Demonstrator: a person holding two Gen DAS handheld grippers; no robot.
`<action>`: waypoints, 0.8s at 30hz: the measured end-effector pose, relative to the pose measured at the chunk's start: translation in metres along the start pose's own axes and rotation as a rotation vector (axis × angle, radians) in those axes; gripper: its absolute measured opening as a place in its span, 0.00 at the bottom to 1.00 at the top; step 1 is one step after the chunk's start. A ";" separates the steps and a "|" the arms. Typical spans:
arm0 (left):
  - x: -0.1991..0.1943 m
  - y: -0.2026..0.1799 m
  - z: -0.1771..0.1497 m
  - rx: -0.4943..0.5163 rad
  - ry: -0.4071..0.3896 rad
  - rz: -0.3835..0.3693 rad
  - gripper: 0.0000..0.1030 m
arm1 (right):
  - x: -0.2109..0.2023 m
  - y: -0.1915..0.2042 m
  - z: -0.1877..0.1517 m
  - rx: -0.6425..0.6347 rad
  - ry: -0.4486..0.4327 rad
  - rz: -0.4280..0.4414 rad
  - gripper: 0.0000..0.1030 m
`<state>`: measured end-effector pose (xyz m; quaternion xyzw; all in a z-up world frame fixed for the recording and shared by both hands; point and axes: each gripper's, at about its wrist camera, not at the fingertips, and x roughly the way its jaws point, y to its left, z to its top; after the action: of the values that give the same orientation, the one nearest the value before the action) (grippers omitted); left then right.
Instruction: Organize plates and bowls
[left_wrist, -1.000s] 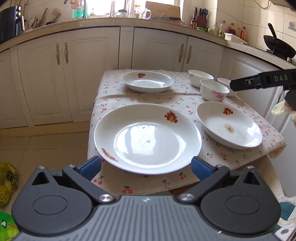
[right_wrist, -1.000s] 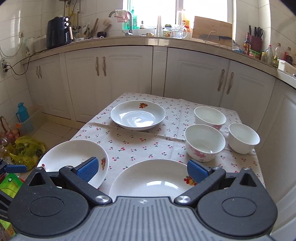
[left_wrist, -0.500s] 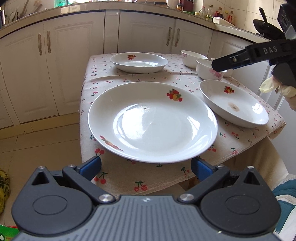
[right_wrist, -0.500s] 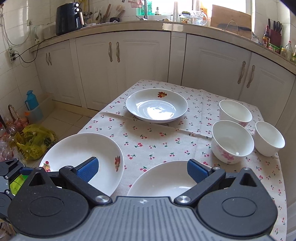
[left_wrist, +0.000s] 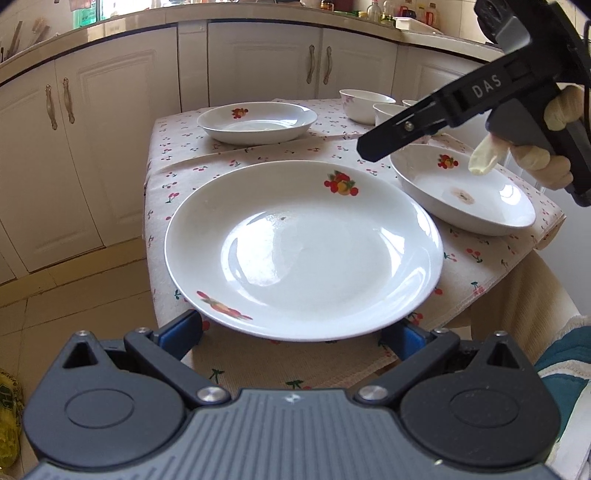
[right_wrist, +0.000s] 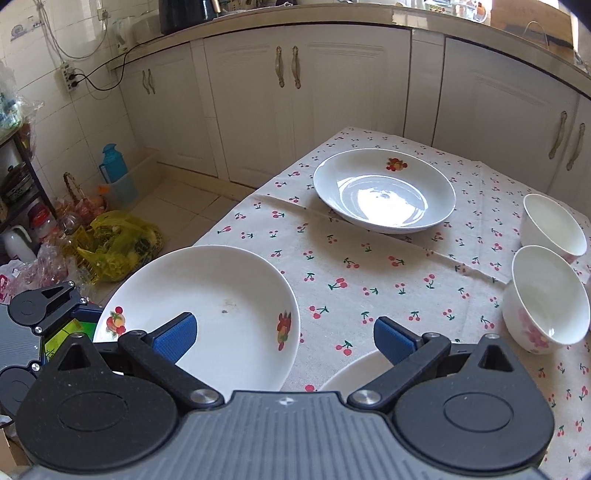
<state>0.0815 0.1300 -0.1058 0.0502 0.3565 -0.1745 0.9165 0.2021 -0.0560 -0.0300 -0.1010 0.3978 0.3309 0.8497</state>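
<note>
A large white plate (left_wrist: 303, 251) with fruit prints lies at the near left corner of the cherry-print tablecloth (right_wrist: 369, 280), overhanging the edge. My left gripper (left_wrist: 291, 332) is open, its blue pads at and just below the plate's near rim. My right gripper (right_wrist: 284, 336) hangs open above the gap between that plate (right_wrist: 207, 306) and a deep plate (left_wrist: 461, 192) to the right. A third plate (right_wrist: 384, 190) sits at the far side. Two flowered bowls (right_wrist: 546, 295) (right_wrist: 554, 225) stand at the right.
White cabinets (right_wrist: 332, 85) run behind the table. On the floor to the left lie a yellow bag (right_wrist: 118, 243), a blue bottle (right_wrist: 110, 162) and clutter. A gloved hand (left_wrist: 532, 158) holds the right gripper's handle over the deep plate.
My left gripper has closed in on the large plate until its rim lies over the pads. My right gripper has swung left and lower over the table.
</note>
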 end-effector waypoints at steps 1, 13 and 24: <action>0.000 0.000 0.000 0.003 -0.003 -0.003 1.00 | 0.004 0.000 0.001 -0.006 0.006 0.004 1.00; 0.000 0.004 -0.005 0.043 -0.039 -0.047 1.00 | 0.040 0.002 0.016 -0.112 0.120 0.132 1.00; 0.000 0.006 -0.002 0.076 -0.030 -0.056 1.00 | 0.076 -0.005 0.028 -0.120 0.222 0.229 0.75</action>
<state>0.0824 0.1364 -0.1080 0.0724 0.3373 -0.2144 0.9138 0.2575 -0.0108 -0.0683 -0.1417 0.4775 0.4356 0.7498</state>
